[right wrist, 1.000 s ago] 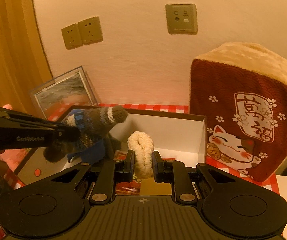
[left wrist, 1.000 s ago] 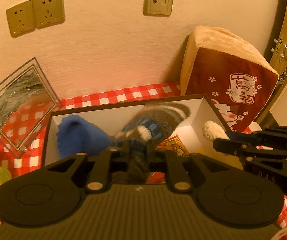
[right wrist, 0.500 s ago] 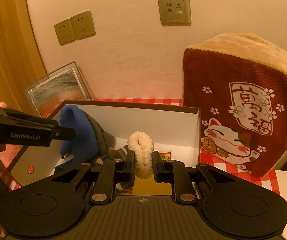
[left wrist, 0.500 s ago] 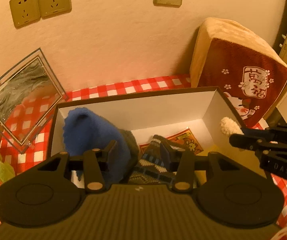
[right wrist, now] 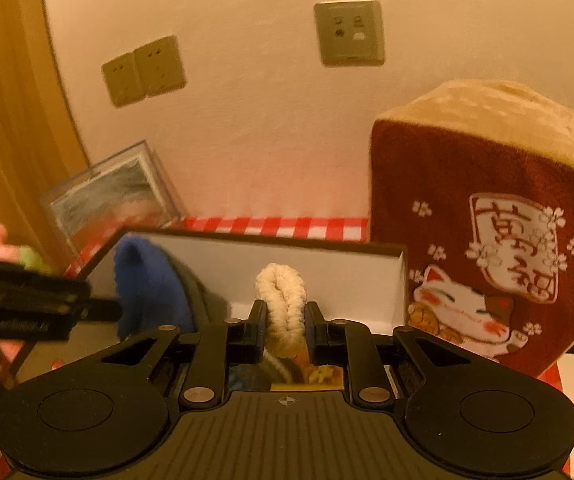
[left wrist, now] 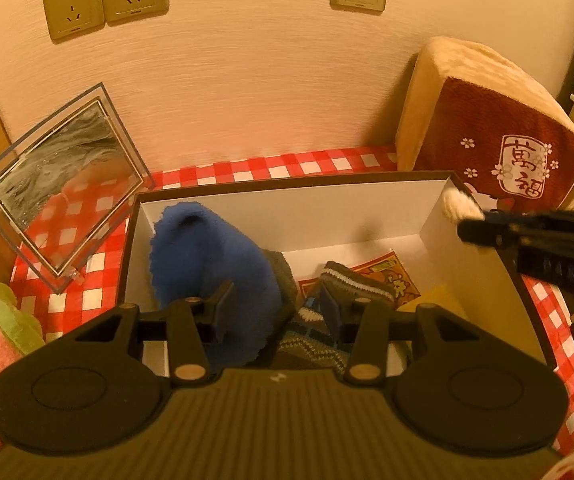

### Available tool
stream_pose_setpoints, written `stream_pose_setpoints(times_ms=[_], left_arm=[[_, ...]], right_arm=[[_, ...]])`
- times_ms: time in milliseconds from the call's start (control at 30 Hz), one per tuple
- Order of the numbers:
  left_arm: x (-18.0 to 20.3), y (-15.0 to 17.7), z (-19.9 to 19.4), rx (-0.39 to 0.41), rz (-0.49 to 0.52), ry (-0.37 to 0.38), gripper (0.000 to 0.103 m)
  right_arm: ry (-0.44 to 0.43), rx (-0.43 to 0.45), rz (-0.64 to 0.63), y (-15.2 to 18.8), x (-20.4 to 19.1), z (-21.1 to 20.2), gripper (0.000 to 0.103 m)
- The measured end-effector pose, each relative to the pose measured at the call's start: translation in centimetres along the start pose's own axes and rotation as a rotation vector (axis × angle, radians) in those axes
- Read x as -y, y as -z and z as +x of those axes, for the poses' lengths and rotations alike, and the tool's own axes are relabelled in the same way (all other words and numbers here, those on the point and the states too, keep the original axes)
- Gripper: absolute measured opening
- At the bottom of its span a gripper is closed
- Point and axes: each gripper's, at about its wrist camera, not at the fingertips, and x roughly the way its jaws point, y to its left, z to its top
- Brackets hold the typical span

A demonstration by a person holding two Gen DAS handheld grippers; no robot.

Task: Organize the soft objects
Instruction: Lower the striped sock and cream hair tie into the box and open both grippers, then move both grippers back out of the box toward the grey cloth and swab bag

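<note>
**Listener:** Where was the thing you were carrying, and which way did it lie from your tongs?

**Operator:** The cream scrunchie (right wrist: 283, 304) stood upright between the fingers of my right tongs (right wrist: 285, 330), its long axis pointing up and away from me. Those jaws were opening, though I judged the pads were touching it on both sides. It hung over the right end of the open box (right wrist: 319, 250), just inside the right wall.

**Listener:** And your left hand?

**Operator:** My left tongs (left wrist: 275, 312) stood apart, clamped on nothing, over the near left part of the box. Below them lay a blue fleece piece (left wrist: 211, 264) against the left wall and a striped knitted sock (left wrist: 347, 284) nearer the middle.

**Listener:** Was there room to drop it?

**Operator:** I judged so. The right end of the box floor showed only a flat printed packet (left wrist: 383, 272). The lucky-cat cushion (right wrist: 495, 240) stood just beyond the right wall, on the checked table (left wrist: 287, 164).
</note>
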Motion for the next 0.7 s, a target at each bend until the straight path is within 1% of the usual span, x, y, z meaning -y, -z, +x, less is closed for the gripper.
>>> stream_pose_setpoints(times_ms=[33,67,100,167,267,333,433,533,700], left_arm=[[0.0,0.0,-0.1,0.0,-0.001,-0.002,0.044],[-0.1,0.1,-0.2,0.0,-0.002,-0.003,0.044],[-0.2,0.1,-0.3,-0.001,-0.005,-0.003,0.045],[-0.3,0.2,-0.4,-0.001,-0.01,0.0,0.047],[-0.4,0.4,-0.8,-0.002,-0.016,-0.001,0.051],[-0.4,0.6,-1.1,-0.002,-0.021,0.002,0.051],[-0.2,1.0,-1.5,-0.005,-0.021,0.013,0.052],[0.2,1.3,-2.2,-0.001,-0.012,0.016,0.057],[0.7,1.8,-3.4,0.009,-0.005,0.022,0.057]], right_arm=[[0.002,0.008,0.007,-0.3,0.2,0.1,0.037],[0.004,0.018,0.022,-0.7,0.4,0.1,0.051],[0.004,0.037,0.039,-0.9,0.6,0.1,0.06],[-0.005,0.064,0.063,-1.4,1.0,-0.2,0.067],[-0.016,0.075,0.079,-1.7,1.5,-0.9,0.068],[-0.021,0.066,0.086,-1.6,1.6,-1.4,0.07],[-0.032,0.051,0.084,-0.8,1.4,-2.2,0.071],[-0.033,0.04,0.09,0.3,1.3,-3.2,0.072],[-0.038,0.035,0.113,1.9,1.1,-5.0,0.072]])
